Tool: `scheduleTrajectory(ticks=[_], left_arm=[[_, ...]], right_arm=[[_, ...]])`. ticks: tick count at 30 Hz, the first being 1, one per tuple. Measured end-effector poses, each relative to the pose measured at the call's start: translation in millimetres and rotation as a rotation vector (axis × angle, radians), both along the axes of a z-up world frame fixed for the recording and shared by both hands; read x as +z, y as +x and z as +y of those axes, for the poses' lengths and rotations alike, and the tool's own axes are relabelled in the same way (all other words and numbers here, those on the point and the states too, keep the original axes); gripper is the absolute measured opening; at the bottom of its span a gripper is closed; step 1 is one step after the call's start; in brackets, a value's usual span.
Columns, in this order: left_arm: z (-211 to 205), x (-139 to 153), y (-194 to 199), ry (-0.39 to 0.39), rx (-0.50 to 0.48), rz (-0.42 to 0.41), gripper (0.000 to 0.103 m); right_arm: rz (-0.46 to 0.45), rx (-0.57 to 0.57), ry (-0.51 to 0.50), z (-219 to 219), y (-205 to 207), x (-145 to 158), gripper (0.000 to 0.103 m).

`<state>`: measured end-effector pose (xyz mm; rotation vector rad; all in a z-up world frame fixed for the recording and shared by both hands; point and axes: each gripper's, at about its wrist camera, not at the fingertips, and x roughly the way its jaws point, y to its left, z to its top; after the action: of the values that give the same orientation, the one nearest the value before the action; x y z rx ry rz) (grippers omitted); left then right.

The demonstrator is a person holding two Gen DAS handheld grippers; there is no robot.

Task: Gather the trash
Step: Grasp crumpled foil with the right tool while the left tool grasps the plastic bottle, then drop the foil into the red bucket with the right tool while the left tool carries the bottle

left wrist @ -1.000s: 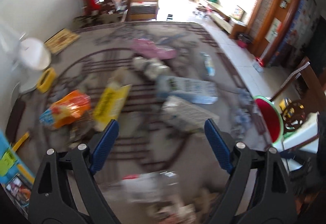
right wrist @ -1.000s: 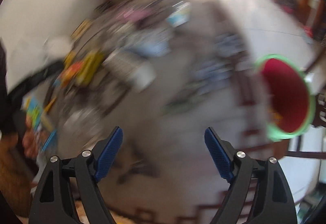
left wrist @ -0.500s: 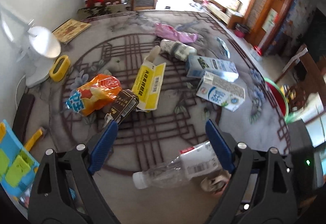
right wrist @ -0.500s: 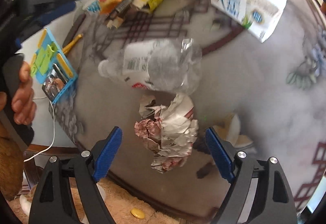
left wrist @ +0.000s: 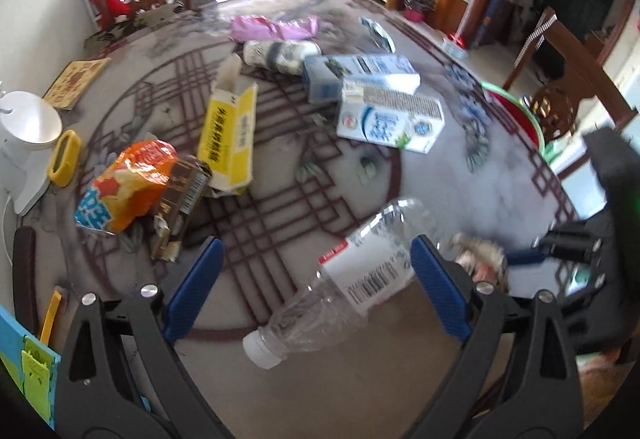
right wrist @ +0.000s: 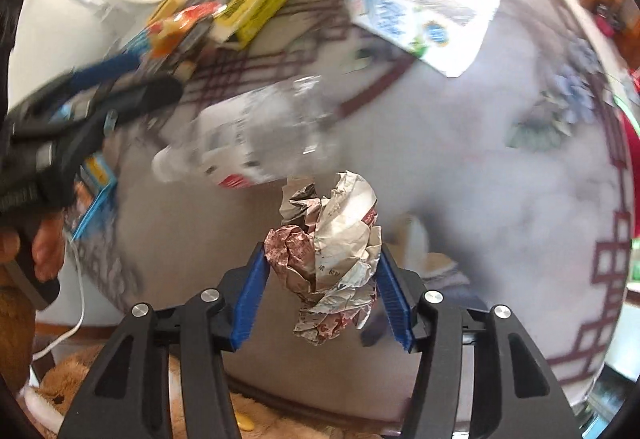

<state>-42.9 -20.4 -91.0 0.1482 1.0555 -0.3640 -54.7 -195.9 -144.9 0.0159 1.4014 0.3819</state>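
Pickup step, two items in hand at once. Right gripper [right wrist: 320, 279]: jaws have just been closing, crumpled paper wad [right wrist: 332, 259] between them at lower centre of the right wrist view; both blue pads look to be touching its sides, so I count it pinched, though the grip looks light. Left gripper [left wrist: 316, 291]: jaws have just been opening and stand wide apart, nothing clamped. Clear plastic bottle [left wrist: 340, 279] lies on the patterned table [left wrist: 520, 191] at lower centre of the left wrist view, angled, cap to lower left, body running between my pads without contact.

Judgement on next move: lower the left jaws to straddle the bottle's labelled middle, then close. Lift the wad toward the red-and-green bin [left wrist: 516, 115] at right edge.
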Motion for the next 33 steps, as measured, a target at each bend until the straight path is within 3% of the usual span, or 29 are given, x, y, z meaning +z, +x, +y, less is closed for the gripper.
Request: scheduleTrajectory(ticks=[7, 11, 19, 24, 27, 29, 33], left_arm=[[-8.9, -32.2, -4.8, 0.038, -0.061, 0.082, 0.092], [-17.8, -50.7, -1.1, 0.041, -0.080, 0.130, 0.092], [-34.6, -64.0, 7.5, 0.038, -0.080, 0.150, 0.091], [-29.9, -65.3, 19.3, -0.034, 0.036, 0.180, 0.074], [-16.1, -62.0, 29.7, -0.123, 0.147, 0.218, 0.054], [-9.6, -59.0, 33.1, -0.160, 0.204, 0.225, 0.053], [-9.9, -44.8, 30.2, -0.138, 0.214, 0.162, 0.052]], right_arm=[[-0.020, -0.104, -0.030, -21.8, -0.6, 4.5, 0.055], [-0.020, -0.133, -0.028, -29.5, -4.1, 6.1, 0.060], [-0.056, -0.152, -0.024, -36.5, -10.7, 16.0, 0.073], [-0.061, -0.143, -0.029, -34.4, -9.3, 17.2, 0.074], [-0.061, -0.146, -0.035, -34.1, -7.0, 16.3, 0.074], [-0.057, -0.151, -0.037, -35.1, -5.3, 14.6, 0.074], [-0.066, -0.136, -0.067, -34.3, -2.0, 12.5, 0.074]])
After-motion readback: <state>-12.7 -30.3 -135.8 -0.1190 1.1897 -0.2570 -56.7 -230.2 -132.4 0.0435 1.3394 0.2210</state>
